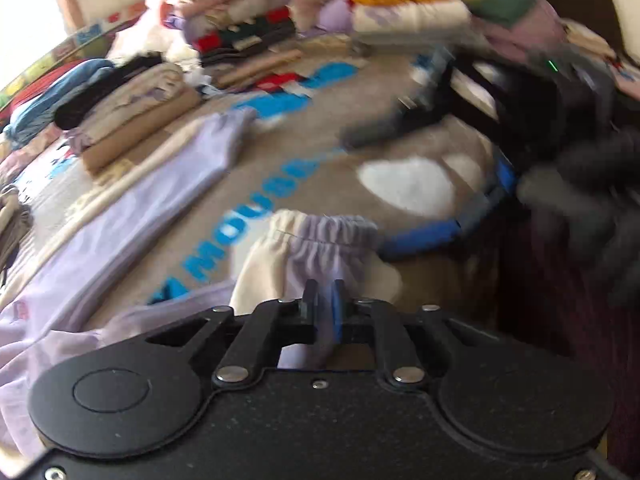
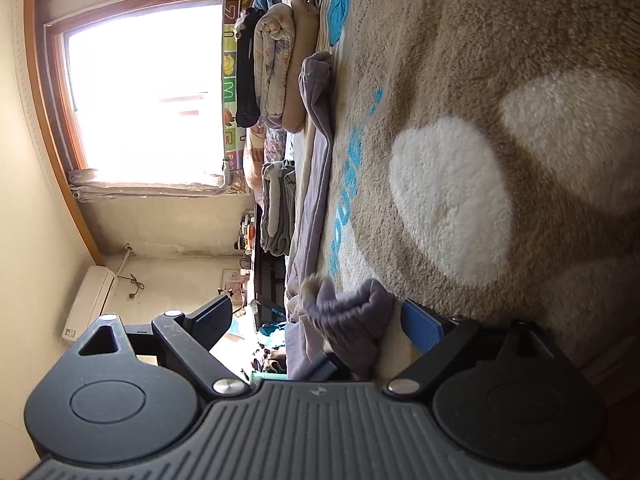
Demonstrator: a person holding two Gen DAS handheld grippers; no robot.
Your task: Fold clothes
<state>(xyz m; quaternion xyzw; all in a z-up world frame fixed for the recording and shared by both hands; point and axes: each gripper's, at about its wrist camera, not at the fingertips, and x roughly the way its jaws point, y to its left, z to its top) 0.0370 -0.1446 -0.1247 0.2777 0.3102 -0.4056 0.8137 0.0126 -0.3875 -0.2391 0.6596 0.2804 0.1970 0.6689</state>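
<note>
- Two grippers are involved: the left gripper point(image 1: 322, 308) is clamped on the elastic waistband of the lilac trousers point(image 1: 132, 216); the right gripper point(image 2: 320, 320) is spread wide around a bunched waistband fold, nothing pinched.
- One long leg is stretched away leftward across the plush beige blanket point(image 2: 460, 60).
- Soft, thin jersey is indicated; folded stacks point(image 1: 132, 120) are piled beyond.

blanket point(image 2: 500, 60): fuzzy tan, white patches, blue lettering
window point(image 2: 144, 96): bright, far left
AC unit point(image 2: 90, 304): on wall, below the window
</note>
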